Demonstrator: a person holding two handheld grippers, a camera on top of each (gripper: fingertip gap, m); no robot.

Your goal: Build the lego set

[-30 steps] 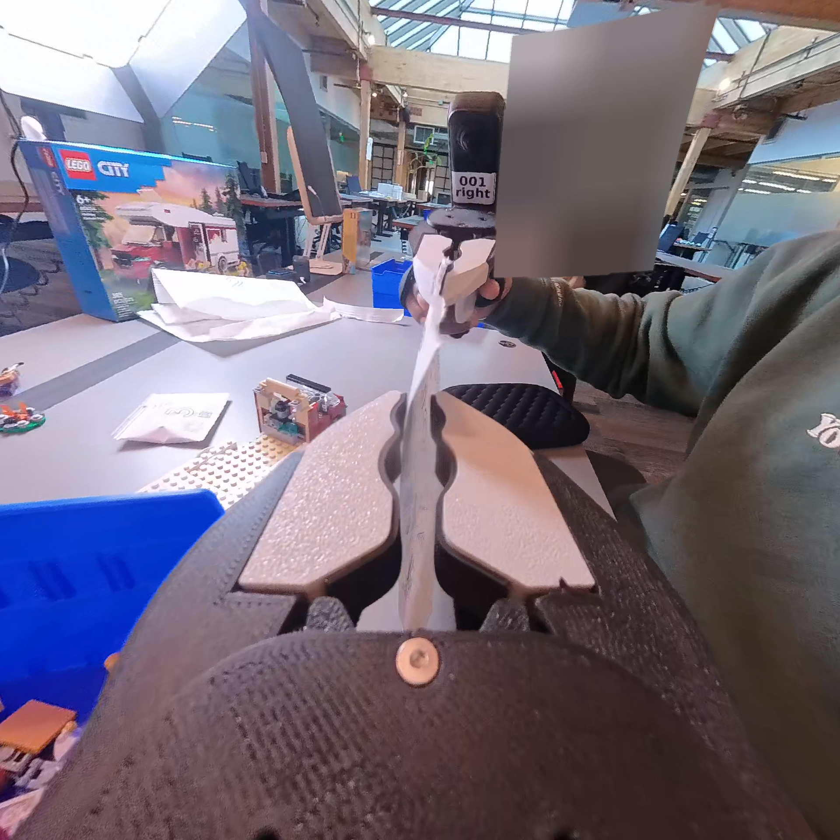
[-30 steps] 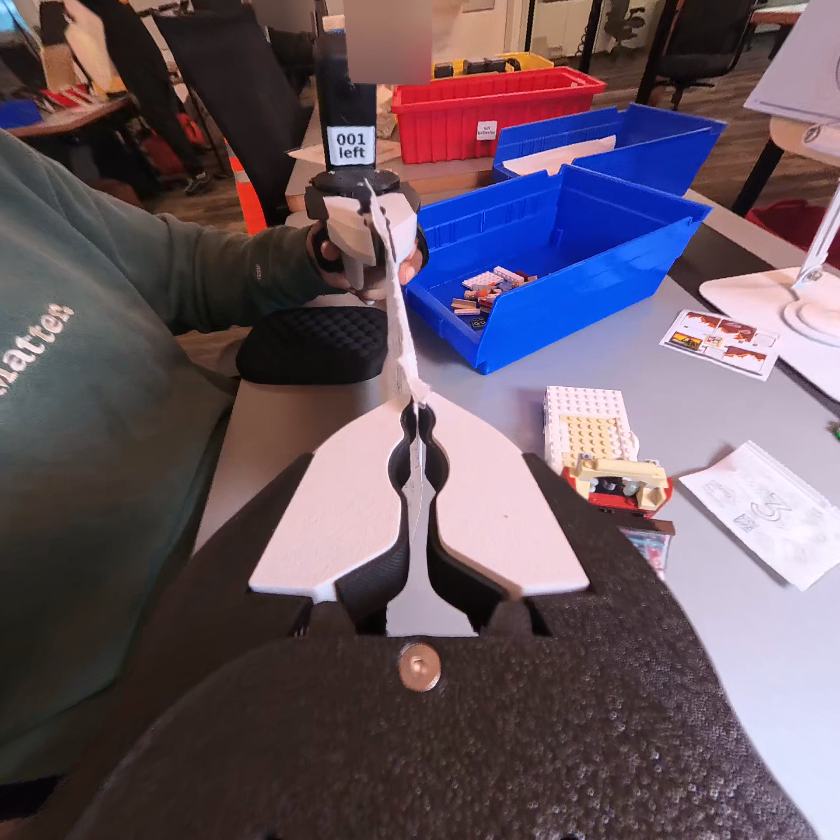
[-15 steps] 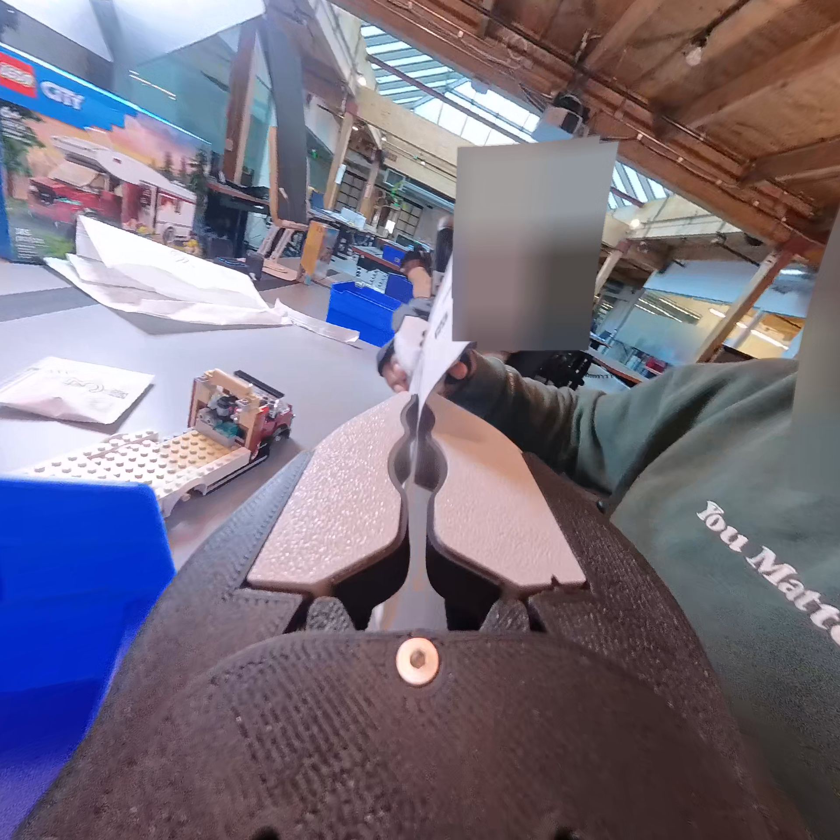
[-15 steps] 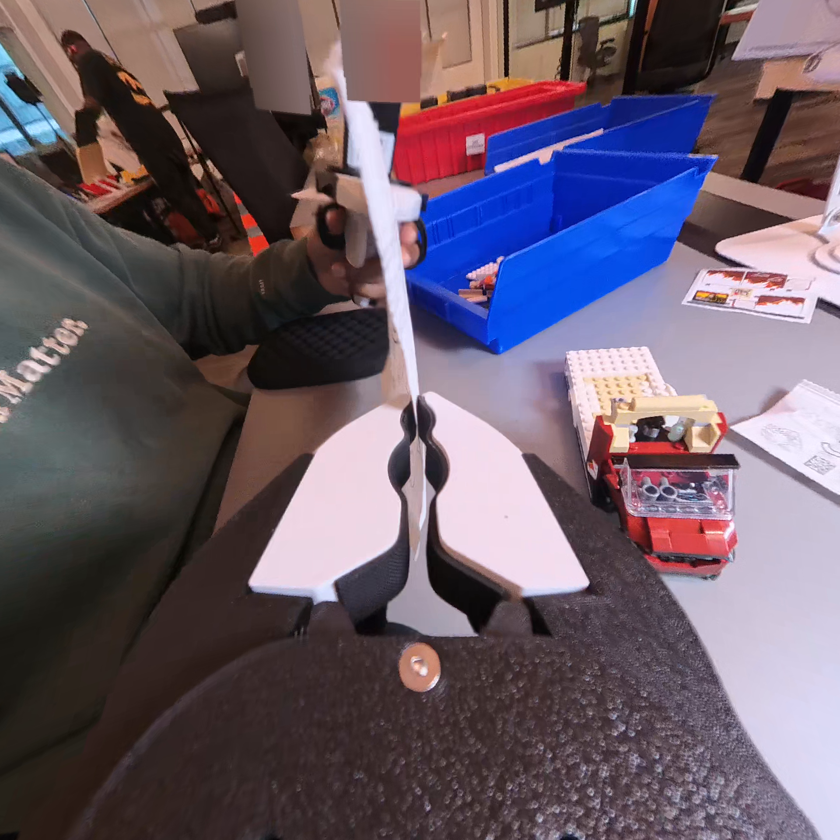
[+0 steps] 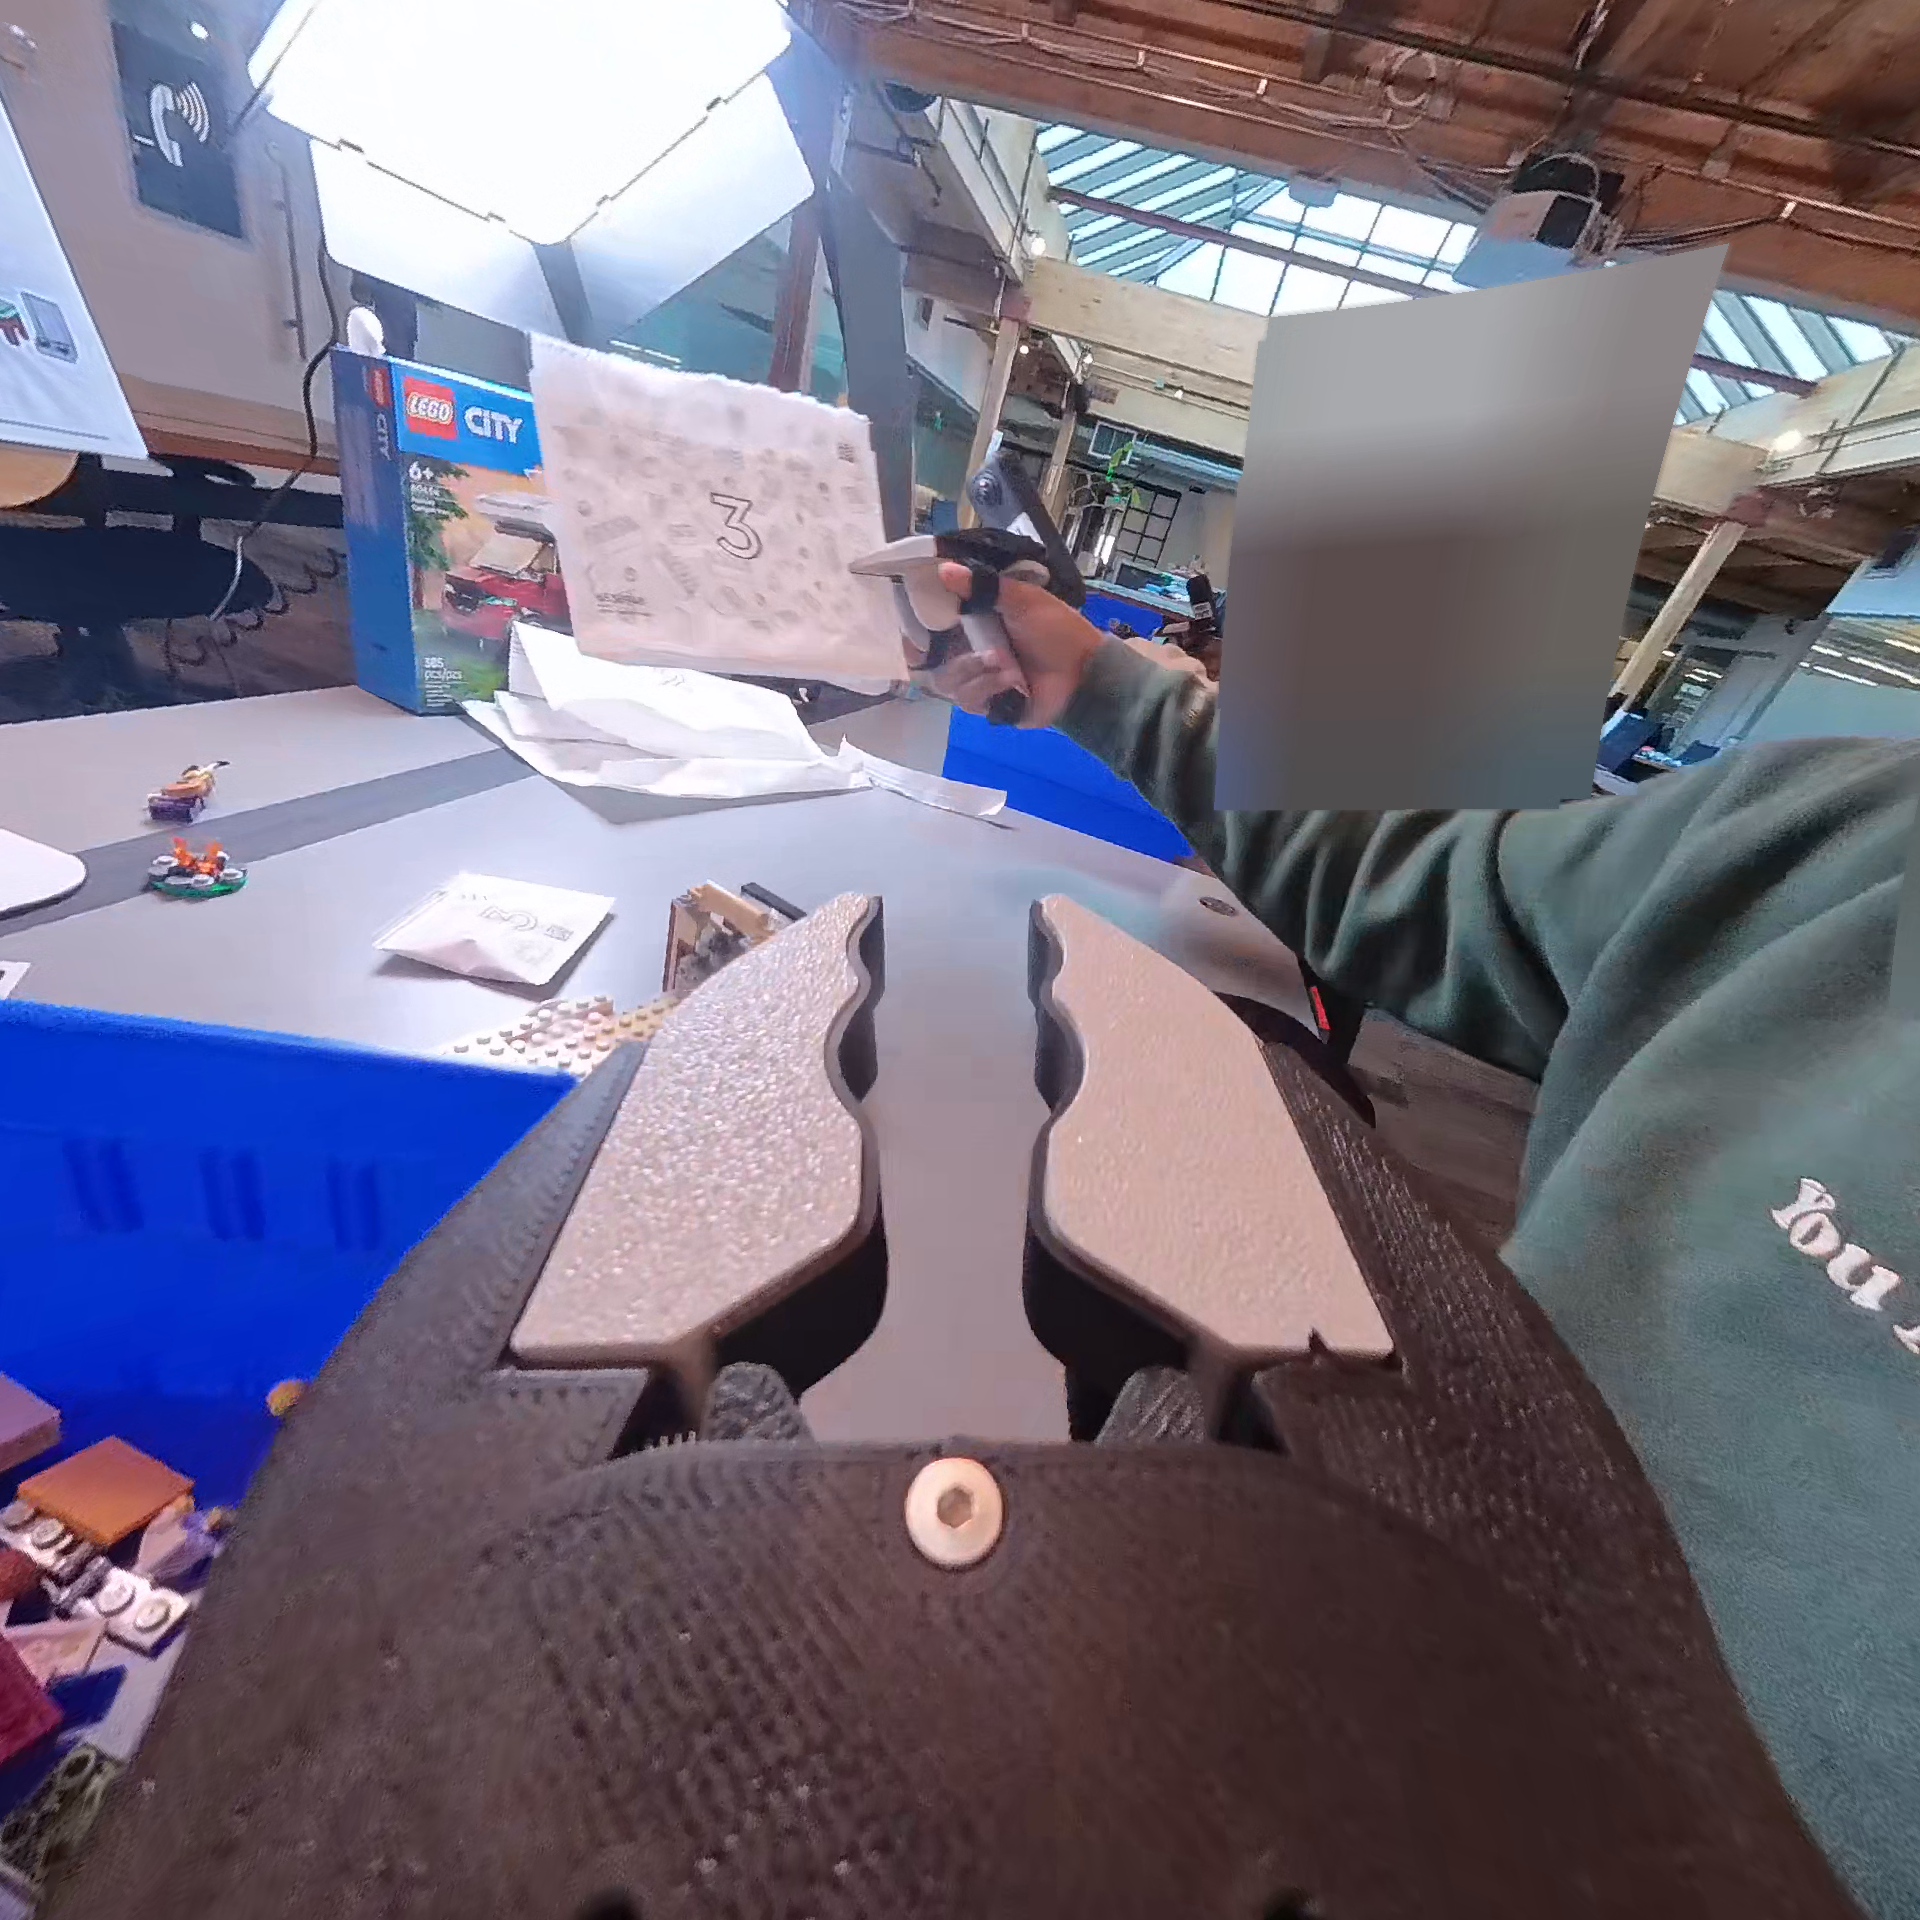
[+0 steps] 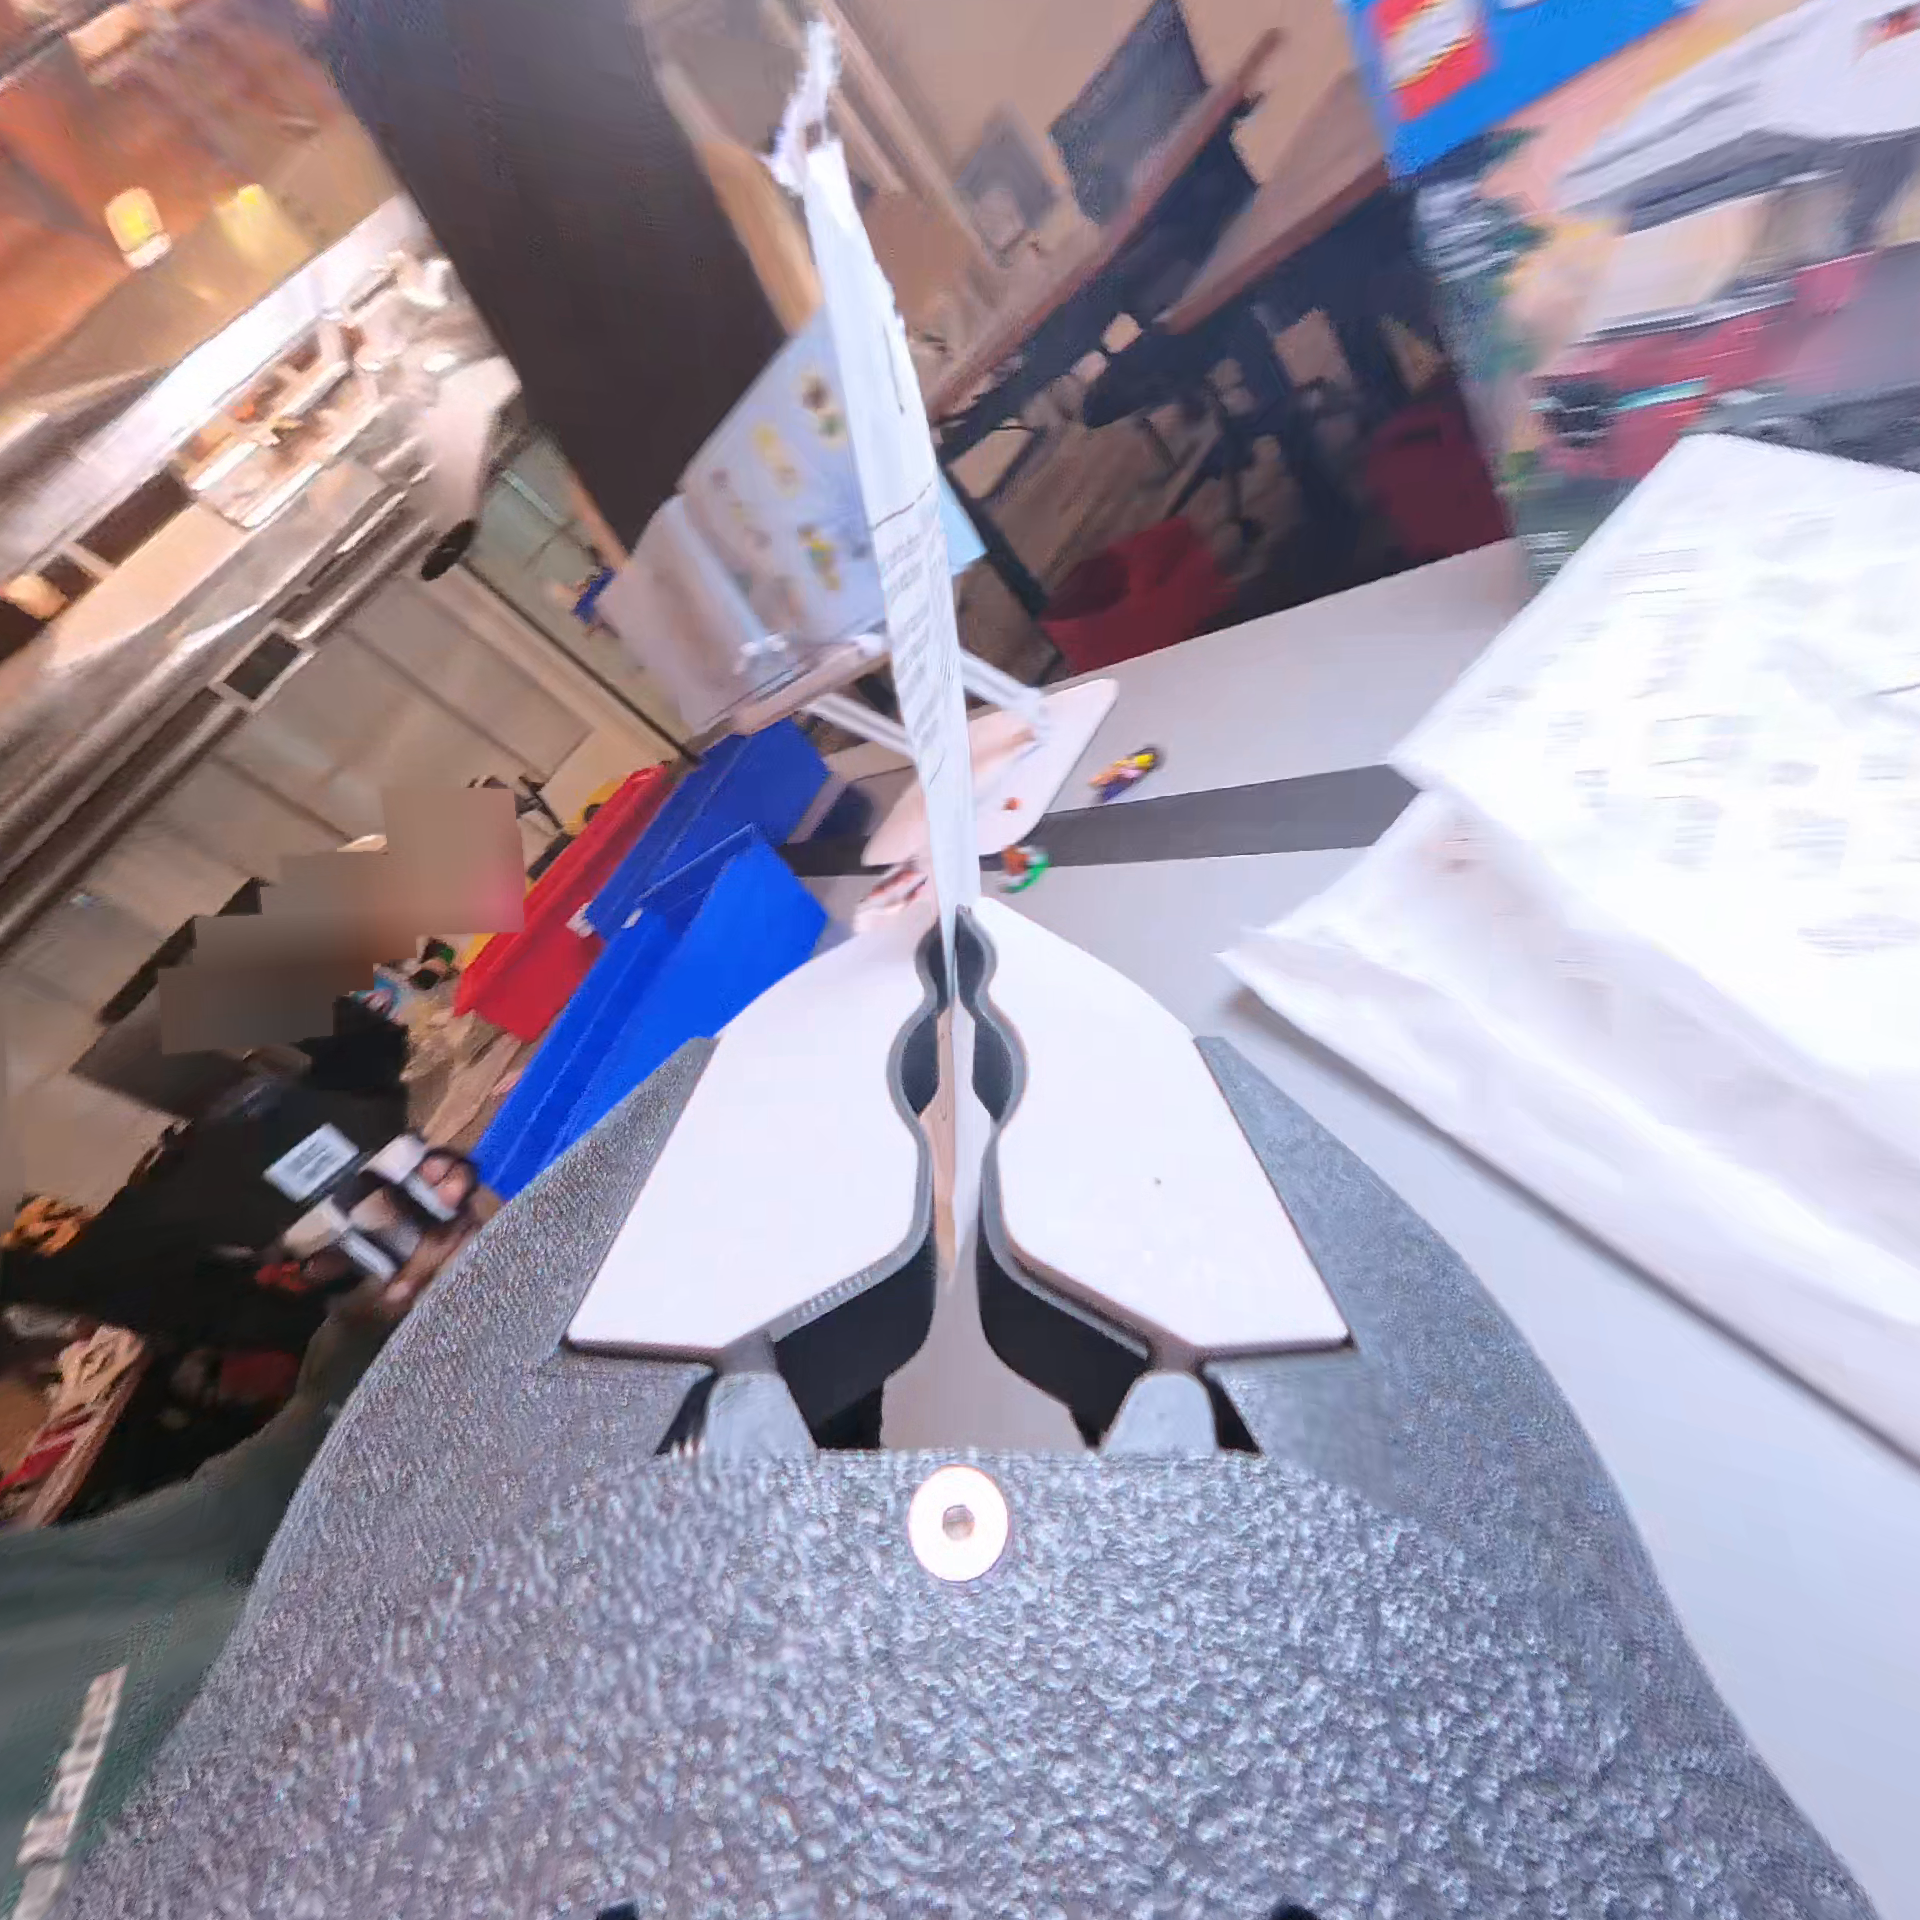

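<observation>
- The right tool is pinched tight on a white paper bag, torn along its top edge, held up above the bench.
- The left tool has its jaws well apart and grips nothing.
- Loose bricks lie in the blue bin by the left tool, so that bag looks emptied.
- The partly built camper stands on the bench just beyond the left tool: cab and studded floor only, as far as shows.
- Judged from this, walls and roof remain; another flat bag lies nearby.

White paper parts bag, torn top, held aloft edge-on
</observation>
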